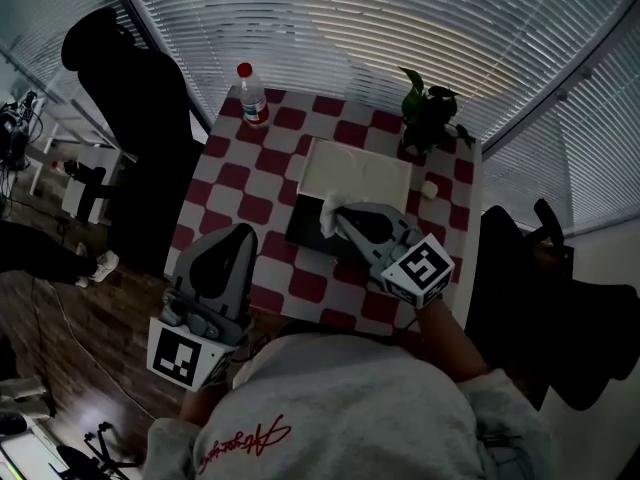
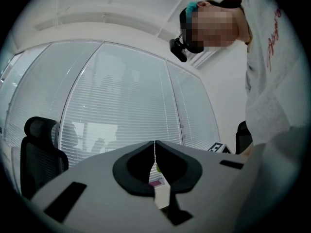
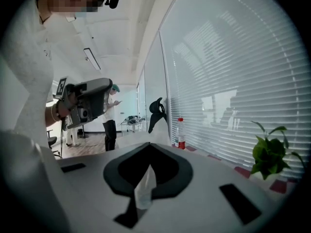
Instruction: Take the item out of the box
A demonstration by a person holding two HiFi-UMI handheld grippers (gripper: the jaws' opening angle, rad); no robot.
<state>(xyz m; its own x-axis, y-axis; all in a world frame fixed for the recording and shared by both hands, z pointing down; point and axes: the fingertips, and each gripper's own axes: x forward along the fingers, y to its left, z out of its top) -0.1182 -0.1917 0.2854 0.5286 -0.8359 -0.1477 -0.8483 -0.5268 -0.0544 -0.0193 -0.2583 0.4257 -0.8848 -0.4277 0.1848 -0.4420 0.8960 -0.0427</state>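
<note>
A white crumpled item point(image 1: 330, 222) is pinched at the right gripper's point(image 1: 343, 218) tips, protruding just ahead of them, over the box point(image 1: 304, 230).

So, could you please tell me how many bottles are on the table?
1: a red-capped bottle stands at the far left corner of the checkered table. Part of the near side is hidden, so another could be out of sight.

The tabletop point(image 1: 230, 183) was bare left of the box point(image 1: 355, 173); a bottle point(image 1: 250, 93) and plant point(image 1: 428, 118) stood at the back.
</note>
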